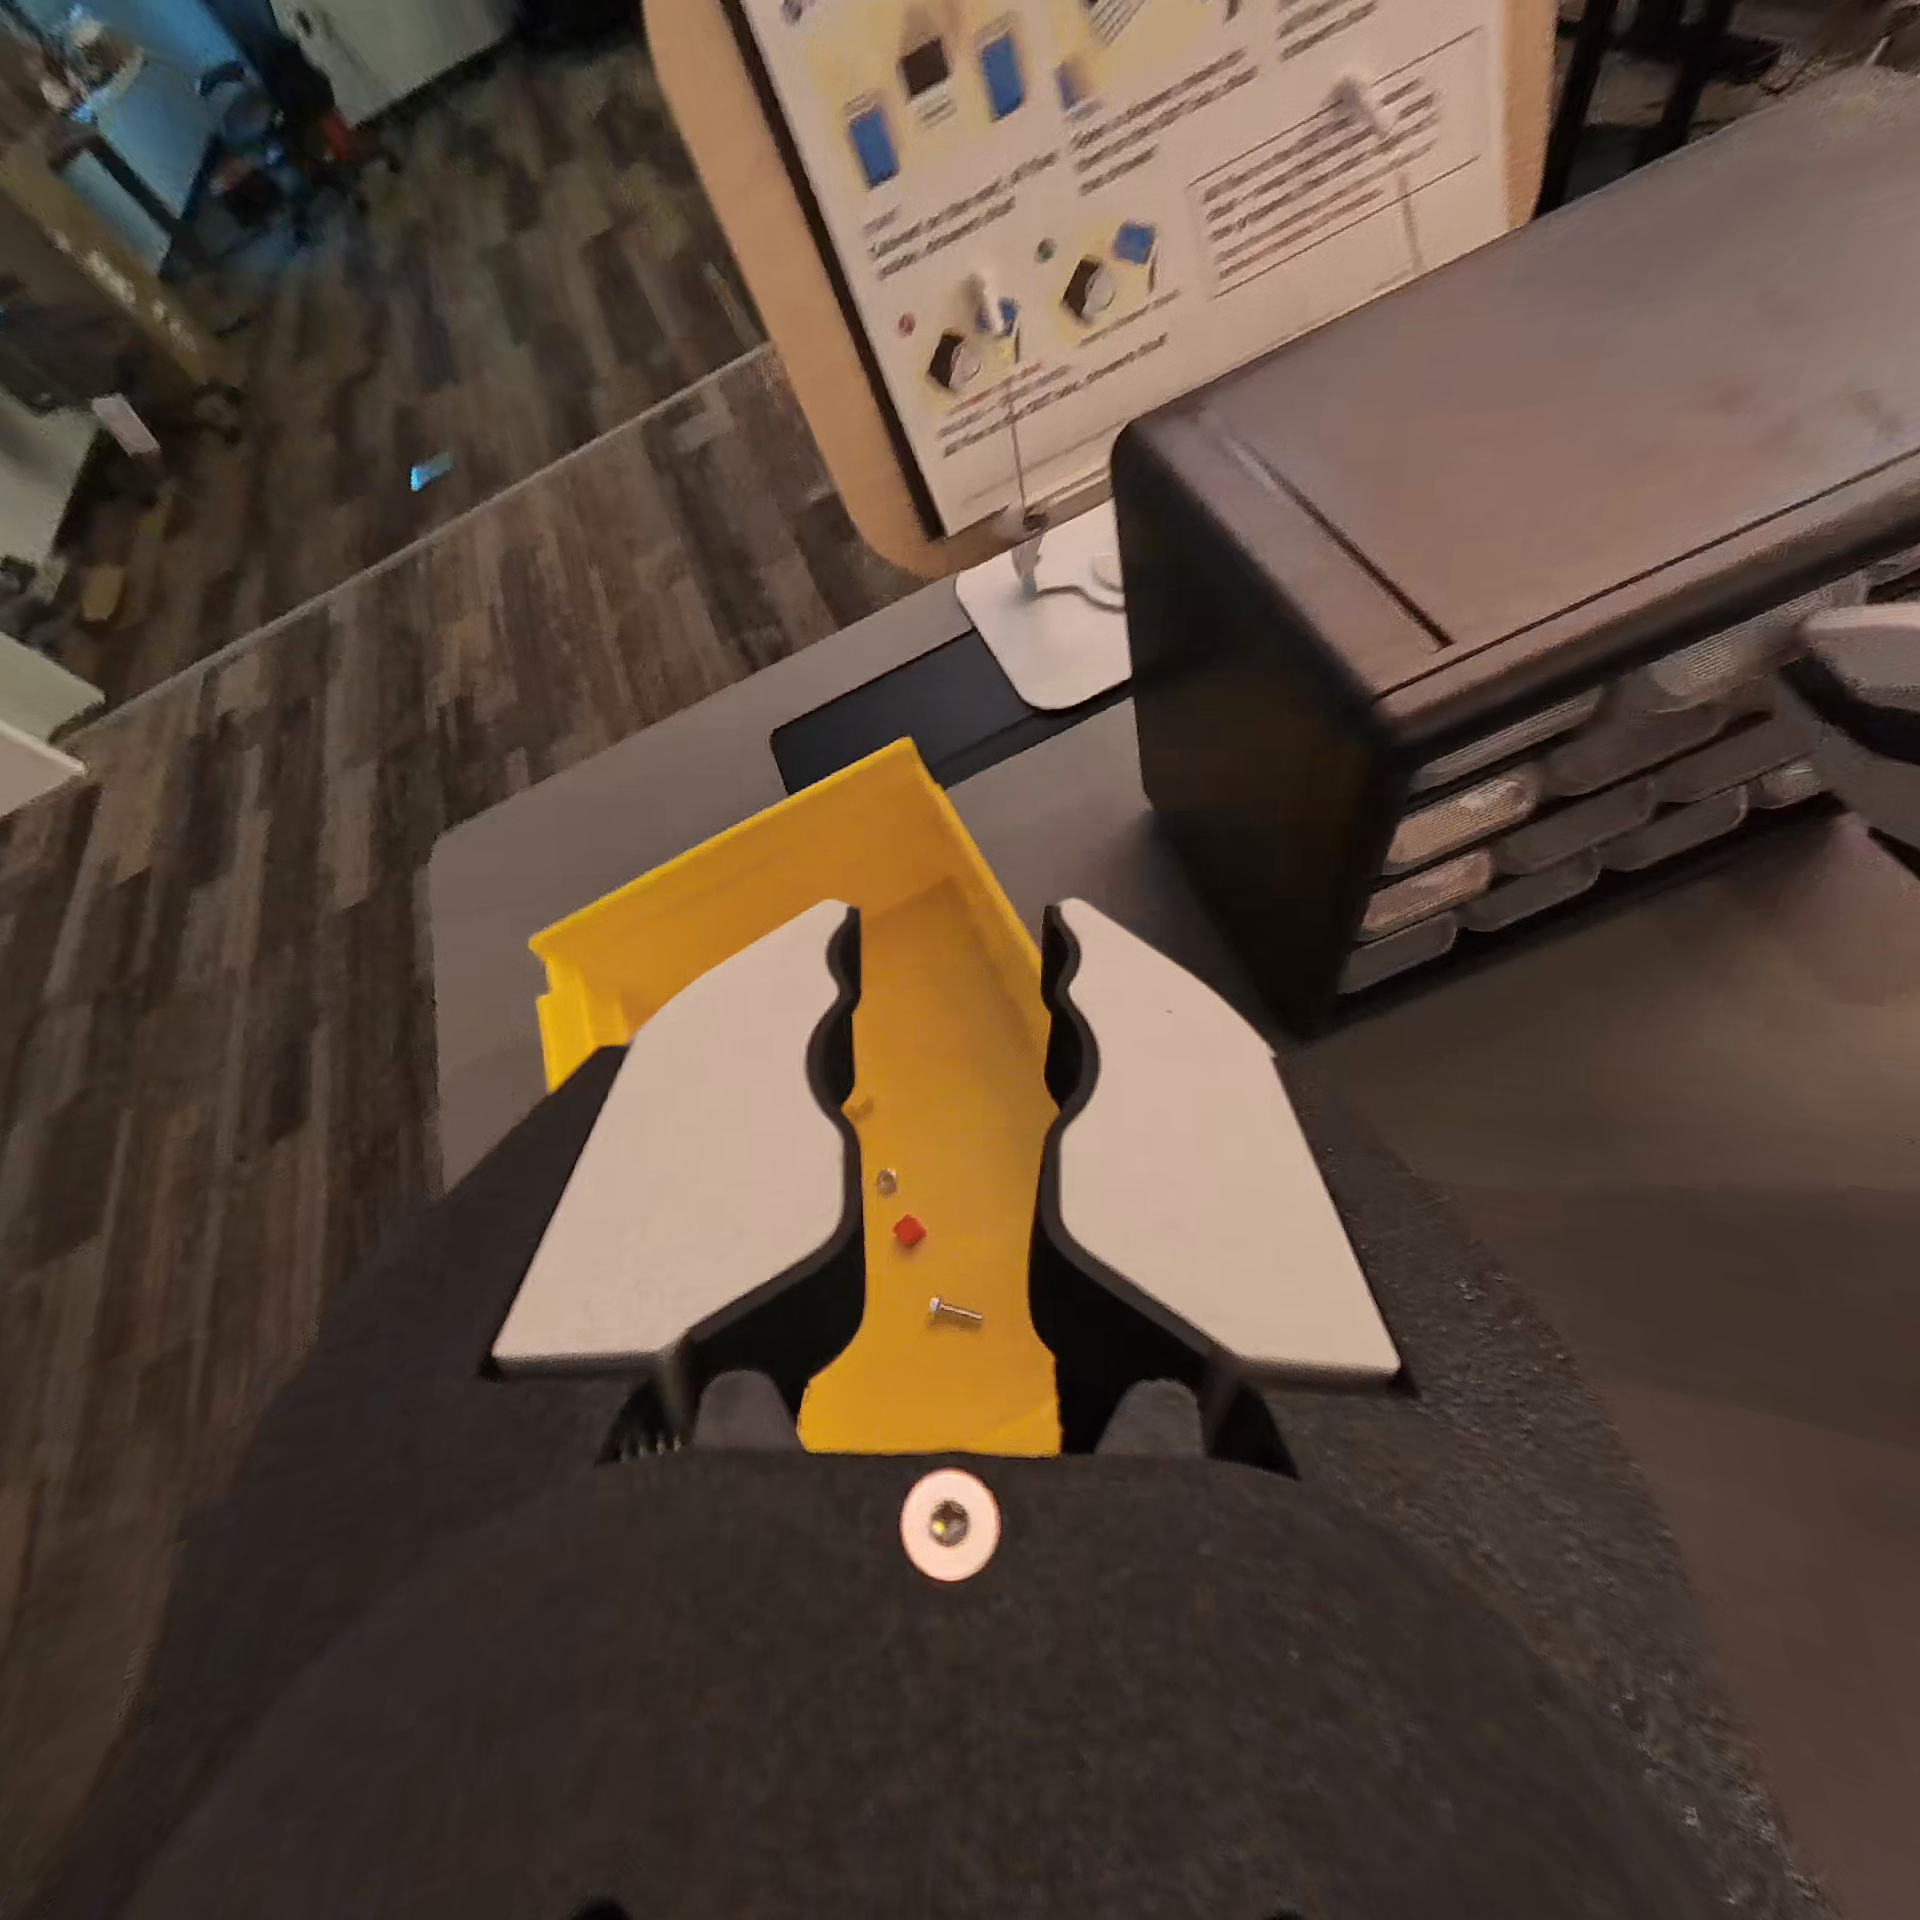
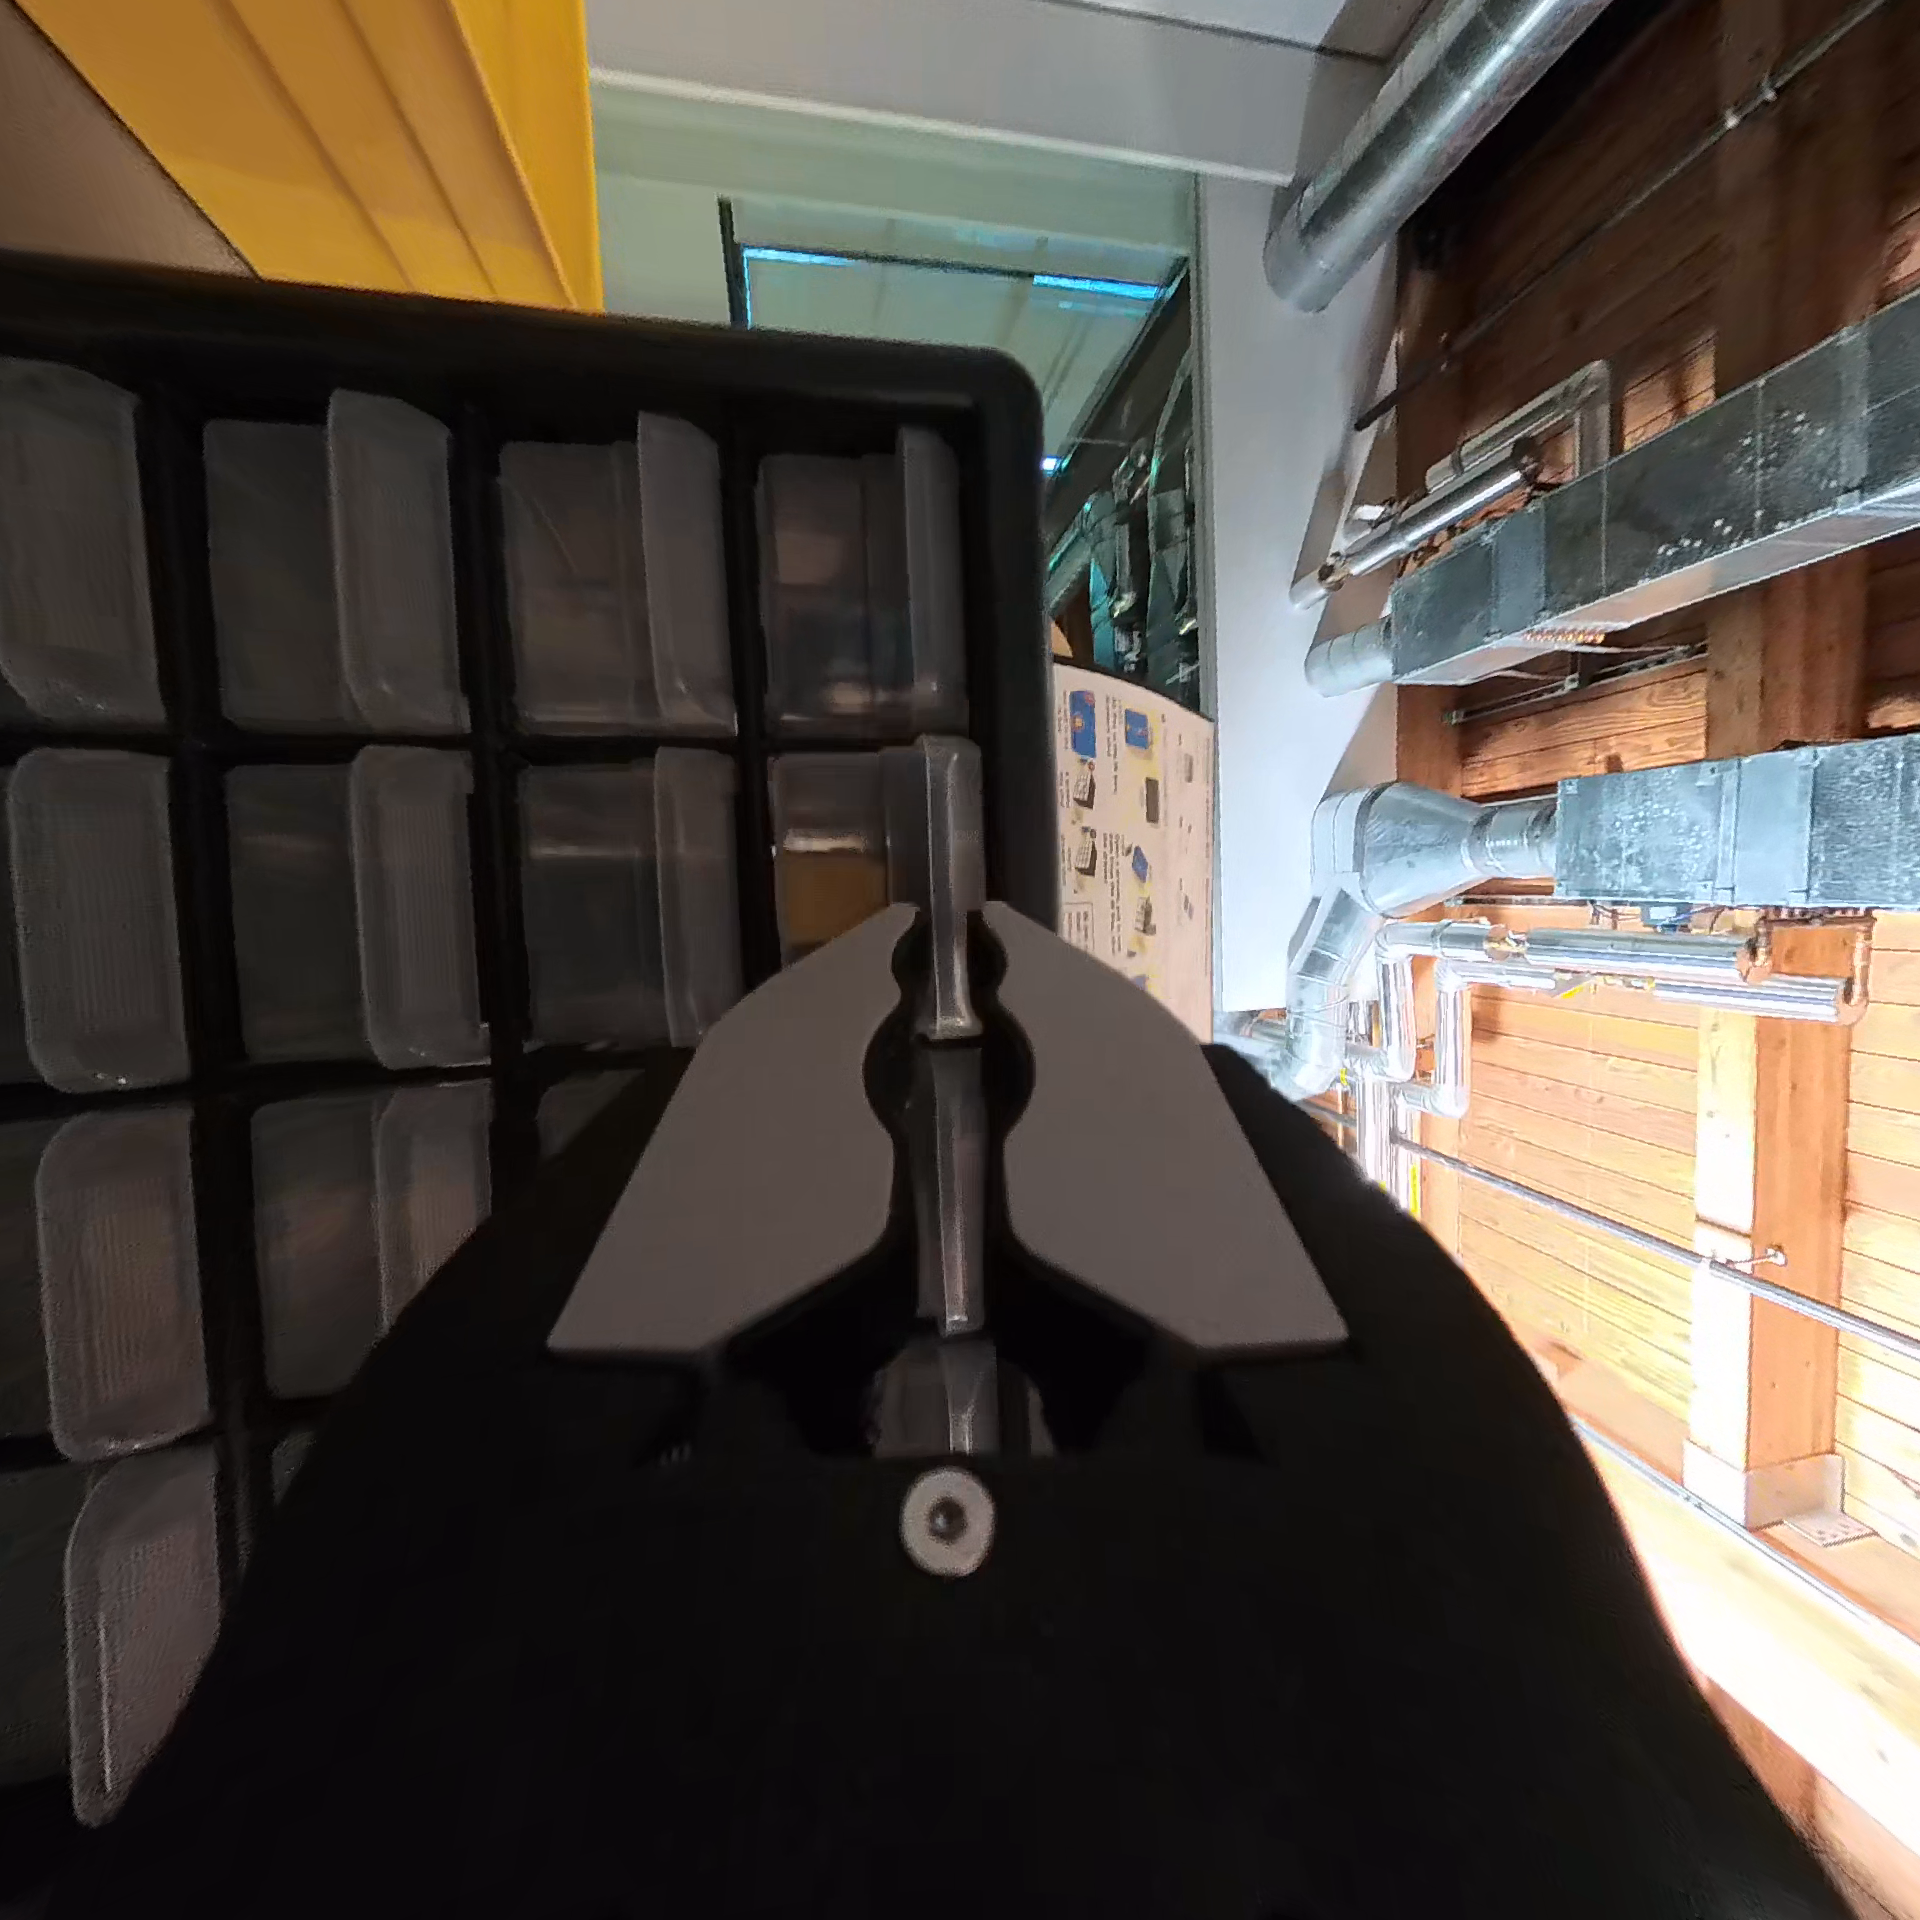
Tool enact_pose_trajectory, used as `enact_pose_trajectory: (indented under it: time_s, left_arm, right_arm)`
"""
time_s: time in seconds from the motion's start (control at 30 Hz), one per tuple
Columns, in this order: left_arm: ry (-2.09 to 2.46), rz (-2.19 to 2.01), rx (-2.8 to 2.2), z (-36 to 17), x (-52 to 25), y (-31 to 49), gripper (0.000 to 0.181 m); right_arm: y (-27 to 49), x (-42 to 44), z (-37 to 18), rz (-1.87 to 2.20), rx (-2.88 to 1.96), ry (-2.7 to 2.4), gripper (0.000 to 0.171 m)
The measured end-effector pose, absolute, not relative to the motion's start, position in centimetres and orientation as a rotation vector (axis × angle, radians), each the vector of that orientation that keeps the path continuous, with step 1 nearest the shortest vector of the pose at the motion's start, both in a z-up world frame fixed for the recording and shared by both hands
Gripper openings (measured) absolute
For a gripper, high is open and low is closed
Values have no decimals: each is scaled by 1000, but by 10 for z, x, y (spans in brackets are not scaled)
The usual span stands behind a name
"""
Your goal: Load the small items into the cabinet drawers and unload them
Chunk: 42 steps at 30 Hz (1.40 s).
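Observation:
My left gripper [image 1: 951,920] is open and empty, hovering over a yellow bin [image 1: 727,883] on the dark table. In the bin, between my fingers, lie a small screw [image 1: 956,1314], a red cube [image 1: 909,1231] and a small nut [image 1: 886,1179]. The black drawer cabinet [image 1: 1558,520] stands to the right, with translucent drawers. In the right wrist view the picture is turned sideways. There my right gripper [image 2: 951,914] is shut on the handle [image 2: 951,831] of a translucent drawer at the cabinet's [image 2: 520,322] edge. How far that drawer is out, I cannot tell.
A poster board [image 1: 1039,260] on a white base [image 1: 1049,634] stands behind the bin and cabinet. The table [image 1: 1558,1247] ends just left of the bin, with wood-pattern floor [image 1: 312,831] beyond. Part of the right gripper [image 1: 1860,665] shows blurred at the cabinet front. Across from one pair of fingers to the other is roughly 20 cm.

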State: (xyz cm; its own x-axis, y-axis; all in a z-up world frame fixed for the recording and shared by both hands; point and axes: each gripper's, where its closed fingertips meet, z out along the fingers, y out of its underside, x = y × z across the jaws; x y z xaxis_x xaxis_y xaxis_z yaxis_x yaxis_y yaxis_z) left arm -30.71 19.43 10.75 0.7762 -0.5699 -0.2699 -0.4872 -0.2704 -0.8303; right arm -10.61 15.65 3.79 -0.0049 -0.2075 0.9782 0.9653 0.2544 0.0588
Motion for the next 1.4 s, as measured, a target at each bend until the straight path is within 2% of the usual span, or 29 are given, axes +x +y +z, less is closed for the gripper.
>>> enact_pose_trajectory:
  time_s: [0.23, 0.47, 0.67, 0.73, 0.8, 1.1, 1.4]
  left_arm:
    - [805, -123, -2053, 76, -322, 211, 40]
    - [782, -121, -2072, 73, -344, 213, 42]
    - [773, -76, -2229, 40, -368, 222, 45]
    - [785, -88, -2283, 26, -370, 225, 43]
    - [816, -115, -2357, 6, -369, 228, 43]
    - [858, -157, -2584, -78, -368, 265, 35]
    - [679, -193, -2739, -125, -373, 285, 32]
  right_arm:
    - [158, -106, 32, -1126, -853, -1202, 18]
    - [139, -109, -5, -1050, -877, -1281, 20]
    - [159, -103, -14, -1069, -946, -1264, 23]
    - [165, -99, -13, -1098, -956, -1244, 21]
    - [165, -100, -6, -1111, -911, -1209, 9]
    - [139, -108, -5, -1086, -850, -1241, 8]
    - [120, -110, -5, -1084, -853, -1268, 8]
